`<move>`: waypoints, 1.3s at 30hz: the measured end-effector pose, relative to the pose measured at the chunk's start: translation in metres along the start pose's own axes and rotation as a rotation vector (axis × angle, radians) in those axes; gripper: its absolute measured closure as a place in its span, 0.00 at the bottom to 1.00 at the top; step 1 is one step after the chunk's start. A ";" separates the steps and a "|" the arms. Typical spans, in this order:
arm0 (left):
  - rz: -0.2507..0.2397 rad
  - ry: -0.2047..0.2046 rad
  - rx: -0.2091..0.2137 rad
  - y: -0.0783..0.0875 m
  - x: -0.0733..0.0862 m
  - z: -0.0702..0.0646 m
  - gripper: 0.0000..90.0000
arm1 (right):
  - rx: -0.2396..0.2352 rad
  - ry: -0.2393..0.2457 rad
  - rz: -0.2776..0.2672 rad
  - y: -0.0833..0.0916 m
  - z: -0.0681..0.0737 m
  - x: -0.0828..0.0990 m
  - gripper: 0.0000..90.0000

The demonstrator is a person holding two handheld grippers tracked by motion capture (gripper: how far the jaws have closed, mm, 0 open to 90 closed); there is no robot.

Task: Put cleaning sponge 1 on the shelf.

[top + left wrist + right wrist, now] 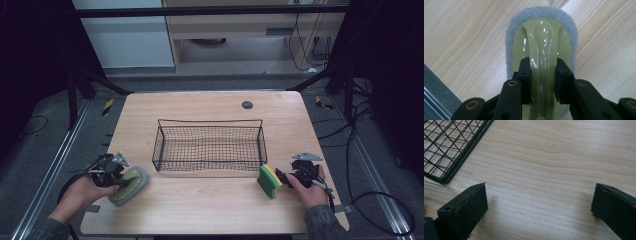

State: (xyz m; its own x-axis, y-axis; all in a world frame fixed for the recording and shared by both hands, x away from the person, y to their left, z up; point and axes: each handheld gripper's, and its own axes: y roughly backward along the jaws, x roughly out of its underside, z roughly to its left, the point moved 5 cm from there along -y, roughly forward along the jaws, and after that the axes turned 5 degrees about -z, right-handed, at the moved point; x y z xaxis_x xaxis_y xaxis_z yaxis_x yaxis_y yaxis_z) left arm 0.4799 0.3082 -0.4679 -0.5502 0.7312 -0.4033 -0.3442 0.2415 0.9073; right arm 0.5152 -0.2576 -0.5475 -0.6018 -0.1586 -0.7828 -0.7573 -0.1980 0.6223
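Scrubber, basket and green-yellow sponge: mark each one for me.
Scrubber (541,37): left gripper view, on its glossy handle ridge.
Basket (210,121): high view, on the far rim wire.
Sponge (268,182): high view, on its green face.

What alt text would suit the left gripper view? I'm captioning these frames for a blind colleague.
The left gripper is shut on the glossy pale green handle of a scrubbing pad, one black jaw on each side of it. The pad's grey foam edge rims the handle, and it lies on a light wooden table.

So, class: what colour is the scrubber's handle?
Glossy pale green handle, clearest in the left gripper view.
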 end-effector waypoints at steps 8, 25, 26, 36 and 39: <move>-0.049 -0.040 -0.046 0.023 -0.008 0.002 0.78 | -0.004 0.000 0.001 0.000 0.000 0.000 0.00; -0.110 -0.135 -0.113 0.059 -0.045 0.017 0.78 | -0.021 0.019 0.002 0.000 -0.002 0.000 0.00; -0.116 -0.140 -0.116 0.061 -0.049 0.018 0.78 | -0.024 0.022 0.002 0.000 -0.002 0.000 0.01; -0.166 -0.204 -0.131 0.077 -0.096 0.029 0.78 | -0.043 0.026 0.003 0.000 -0.002 -0.001 0.01; -0.161 -0.244 -0.121 0.078 -0.108 0.028 0.78 | -0.043 0.025 0.003 0.000 -0.002 -0.001 0.00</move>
State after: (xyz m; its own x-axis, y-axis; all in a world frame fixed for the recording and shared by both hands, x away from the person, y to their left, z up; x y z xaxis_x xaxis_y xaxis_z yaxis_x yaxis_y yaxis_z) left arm 0.5336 0.2656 -0.3504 -0.2876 0.8246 -0.4871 -0.5084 0.2995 0.8073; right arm 0.5164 -0.2593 -0.5474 -0.5975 -0.1830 -0.7807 -0.7432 -0.2392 0.6249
